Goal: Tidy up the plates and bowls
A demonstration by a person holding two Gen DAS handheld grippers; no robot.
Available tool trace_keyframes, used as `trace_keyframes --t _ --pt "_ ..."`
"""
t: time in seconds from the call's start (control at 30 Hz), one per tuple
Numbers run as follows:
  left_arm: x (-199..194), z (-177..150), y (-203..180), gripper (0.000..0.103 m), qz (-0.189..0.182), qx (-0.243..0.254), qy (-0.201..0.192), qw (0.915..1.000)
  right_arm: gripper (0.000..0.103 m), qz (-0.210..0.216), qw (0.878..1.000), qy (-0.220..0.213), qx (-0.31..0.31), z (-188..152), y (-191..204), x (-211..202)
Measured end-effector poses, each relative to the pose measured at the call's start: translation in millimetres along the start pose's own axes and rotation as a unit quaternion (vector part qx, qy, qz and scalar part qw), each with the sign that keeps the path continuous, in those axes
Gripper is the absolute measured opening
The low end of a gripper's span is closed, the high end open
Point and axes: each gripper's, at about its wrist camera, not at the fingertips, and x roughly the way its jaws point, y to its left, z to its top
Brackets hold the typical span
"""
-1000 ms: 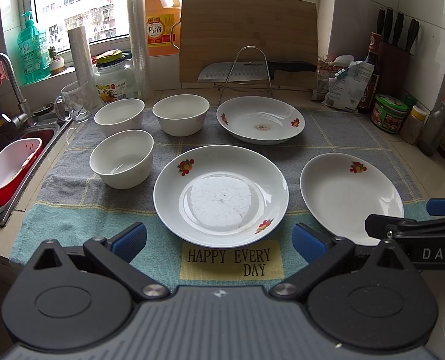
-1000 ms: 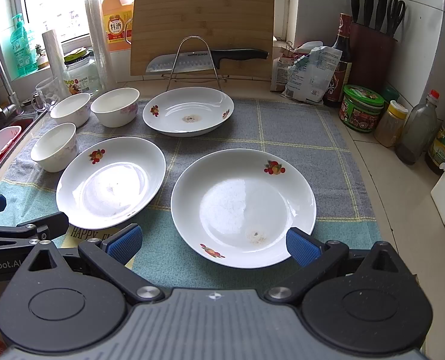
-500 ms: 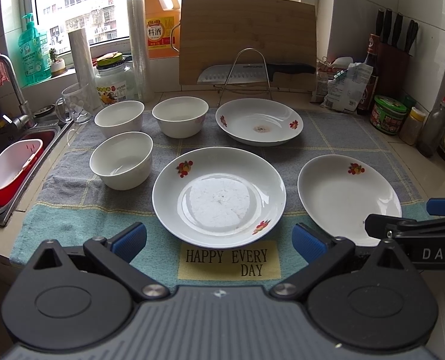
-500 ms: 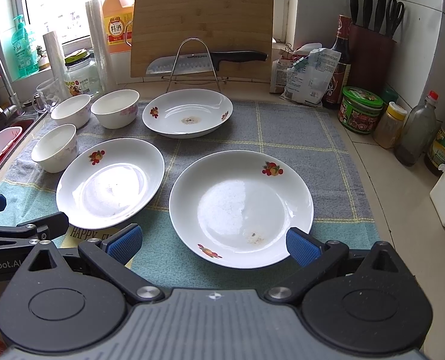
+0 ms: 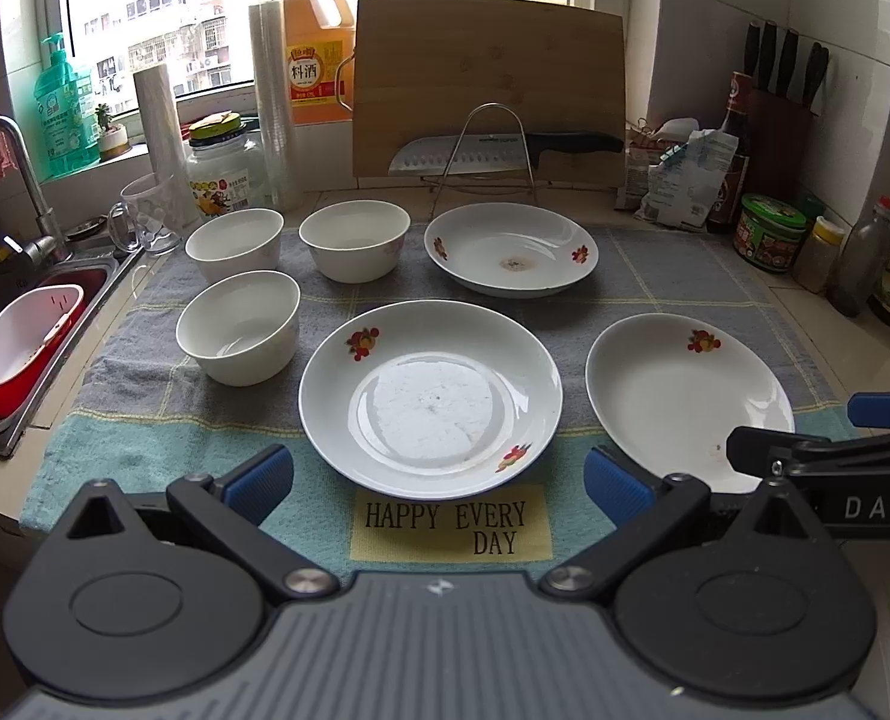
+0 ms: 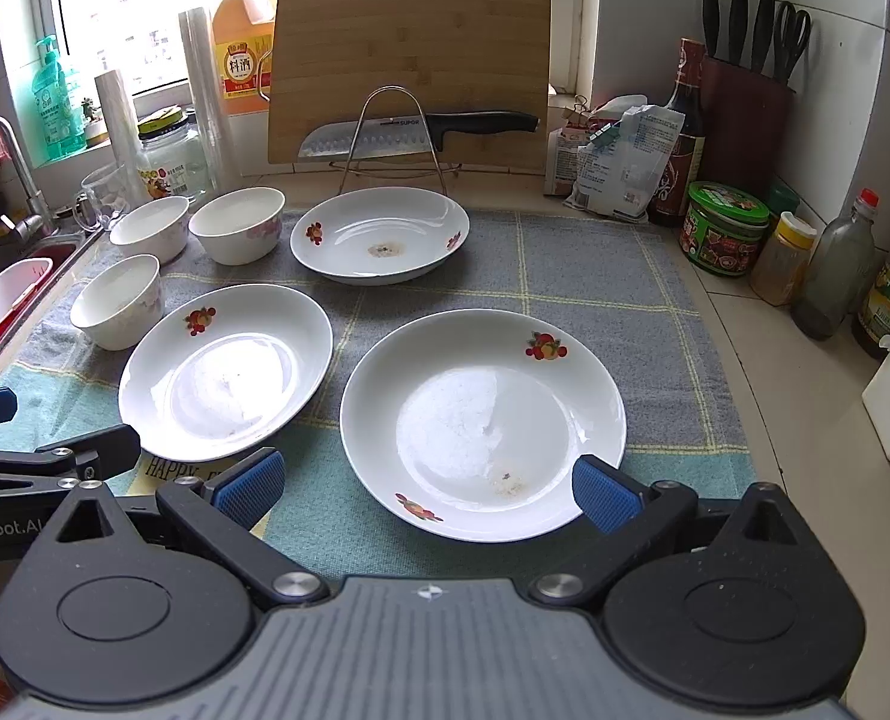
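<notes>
I've got both grippers low at the near edge of the worktop point(image 6: 793, 480), nothing held. My left gripper point(image 5: 438, 477) has its blue-padded fingers point(image 5: 258, 474) wide apart, w/ the near rim of the middle white shallow plate with fruit prints point(image 5: 429, 396) just ahead between them; no contact that I can see. My right gripper point(image 6: 426, 483) is the same: fingers point(image 6: 604, 492) spread wide, straddling the near rim of the right-hand white shallow plate with fruit prints point(image 6: 484, 420). The right pad looks v. close to that rim or just over it; can't tell if it's touching.

All crockery sits on a grey-and-teal checked cloth mat point(image 5: 655, 276) that carries a yellow "HAPPY EVERY DAY" patch point(image 5: 451, 525) at the front. A third white fruit-print plate point(image 5: 511, 249), w/ a brownish stain in its centre, lies at the back, near a wire rack point(image 5: 484, 150) holding a black-handled cleaver point(image 5: 505, 153). A bamboo cutting board point(image 5: 487, 60) stands upright behind the rack.

Three plain white ceramic bowls, all upright & apart from each other: near-left bowl point(image 5: 237, 327) just beside the middle plate, back-left bowl point(image 5: 234, 243), back-centre bowl point(image 5: 354, 240).

Left of the mat there's a steel sink point(image 5: 0, 420) w/ a red-and-white basket point(image 5: 18, 342) in it. On the far right, jars & bottles, incl. a green-lidded jar point(image 6: 724, 228), plus a dark knife block point(image 6: 745, 114) against the tiles.
</notes>
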Motion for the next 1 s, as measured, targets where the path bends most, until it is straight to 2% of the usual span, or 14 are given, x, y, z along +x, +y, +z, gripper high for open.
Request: trace_keyframes --t 0.3,0.63,0.77,1.0 --pt "-6.9 2.4 -7.9 0.102 -0.010 0.013 -0.020 0.9997 0.103 0.006 1.000 -0.008 -0.007 -3.8 -5.8 -4.4" --pt "-1.2 4.9 -17.0 0.102 -0.040 0.035 -0.031 0.9981 0.103 0.017 0.999 -0.033 -0.025 -20.2 -22.9 -6.0" --pt "6.4 8.1 -19.1 0.102 -0.053 0.041 -0.028 0.9974 0.103 0.011 0.999 -0.020 -0.030 -31.1 -32.4 4.7" --pt "28.6 19.9 -18.7 0.102 -0.102 0.044 -0.012 0.9938 0.103 0.010 1.000 -0.002 -0.028 -45.6 -44.4 24.5"
